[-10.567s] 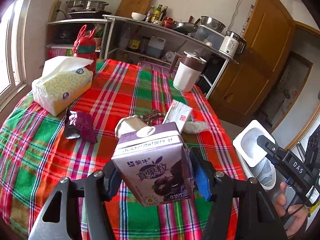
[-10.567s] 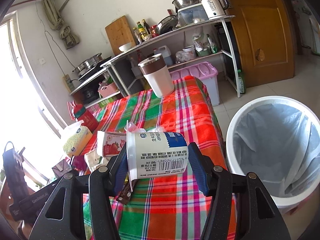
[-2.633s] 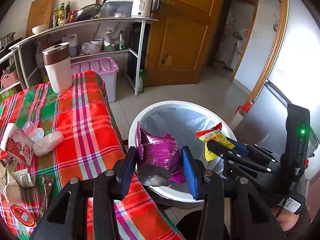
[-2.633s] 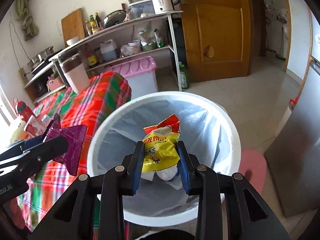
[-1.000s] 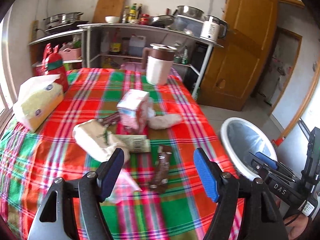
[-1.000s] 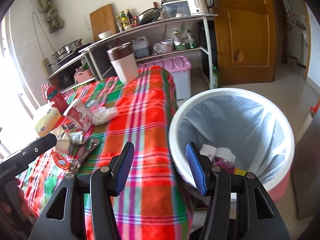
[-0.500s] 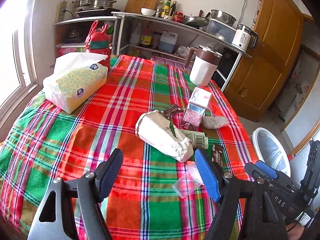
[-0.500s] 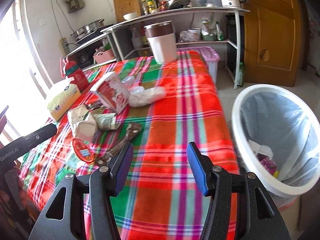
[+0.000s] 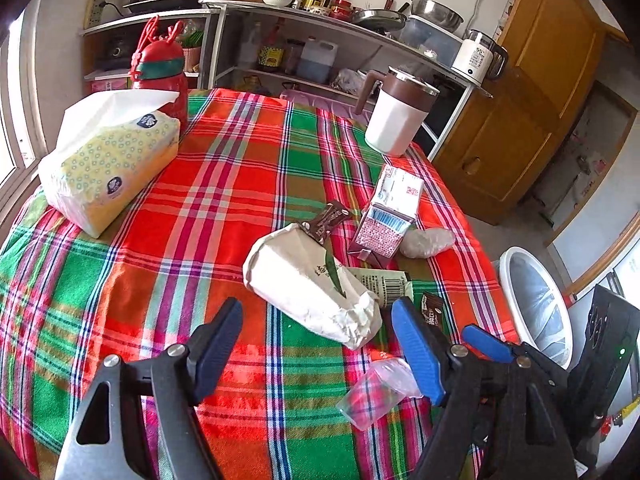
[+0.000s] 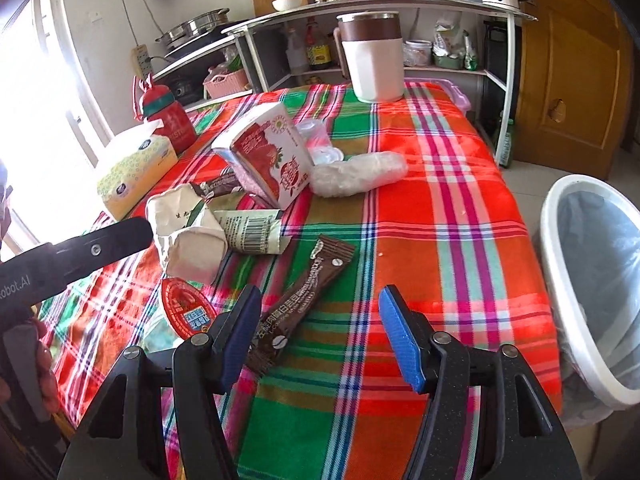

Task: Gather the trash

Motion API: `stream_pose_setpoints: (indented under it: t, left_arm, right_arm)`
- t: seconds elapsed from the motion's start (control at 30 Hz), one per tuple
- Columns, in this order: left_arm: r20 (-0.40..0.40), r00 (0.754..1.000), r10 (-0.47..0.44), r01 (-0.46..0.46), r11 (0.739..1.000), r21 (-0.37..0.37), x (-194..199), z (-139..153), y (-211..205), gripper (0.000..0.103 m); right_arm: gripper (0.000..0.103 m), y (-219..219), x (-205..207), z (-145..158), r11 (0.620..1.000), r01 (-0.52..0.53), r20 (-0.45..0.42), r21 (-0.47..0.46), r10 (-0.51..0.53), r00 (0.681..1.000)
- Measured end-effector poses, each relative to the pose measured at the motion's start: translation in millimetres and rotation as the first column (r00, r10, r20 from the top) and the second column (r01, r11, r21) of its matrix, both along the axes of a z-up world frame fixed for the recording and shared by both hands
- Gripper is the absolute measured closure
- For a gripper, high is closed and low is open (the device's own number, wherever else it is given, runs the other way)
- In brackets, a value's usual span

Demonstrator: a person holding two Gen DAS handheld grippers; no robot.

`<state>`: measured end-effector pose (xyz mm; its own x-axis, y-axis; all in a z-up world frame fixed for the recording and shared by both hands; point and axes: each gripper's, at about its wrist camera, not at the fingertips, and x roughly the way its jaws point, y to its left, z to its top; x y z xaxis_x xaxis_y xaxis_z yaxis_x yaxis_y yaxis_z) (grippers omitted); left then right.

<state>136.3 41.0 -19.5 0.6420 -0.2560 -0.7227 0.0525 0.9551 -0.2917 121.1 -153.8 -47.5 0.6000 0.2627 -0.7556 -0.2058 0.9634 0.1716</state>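
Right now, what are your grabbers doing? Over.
Both grippers open, empty: left, right. Brown wrapper lies by right gripper's left finger. White bag ahead of left. Bin off table's right edge.
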Motion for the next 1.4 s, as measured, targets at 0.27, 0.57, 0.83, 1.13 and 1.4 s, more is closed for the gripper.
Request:
stream_pose_setpoints:
  t: [0.27,0.57,0.83,1.13,1.4]
  left_arm:
    - [-0.04,0.998,-0.044,0.046,0.998,0.036,14,-7,-15,0.024]
    - [-0.089,0.996,-0.022,0.032,0.992,0.118,14,-21,-3,0.024]
    - [-0.1,0.994,0.043,-0.026,0.986,0.167,-1,-25,30,0.024]
    - [-0.059,0.995,0.081,-0.078,0.995,0.058,-16,-12,52,0.024]
    - [-0.068,0.991,0.114,-0.119,0.99,-0.07,8,-9,46,0.02]
  right_arm:
    - [0.041,8,1,-3,0.992,0.008,0.022,-0.129,-0.005,1.0]
    - [0.06,-9,3,-3,0.992,0.052,0.025,-0.111,-0.049,0.998]
    - [0.081,-10,2,-2,0.995,0.027,0.034,-0.096,-0.024,0.999]
    - [0.081,-3,0,-3,0.996,-0.016,0.035,-0.093,0.02,0.999]
    - [0.081,-4,0,-4,0.996,-0.015,0.032,-0.085,0.018,0.999]
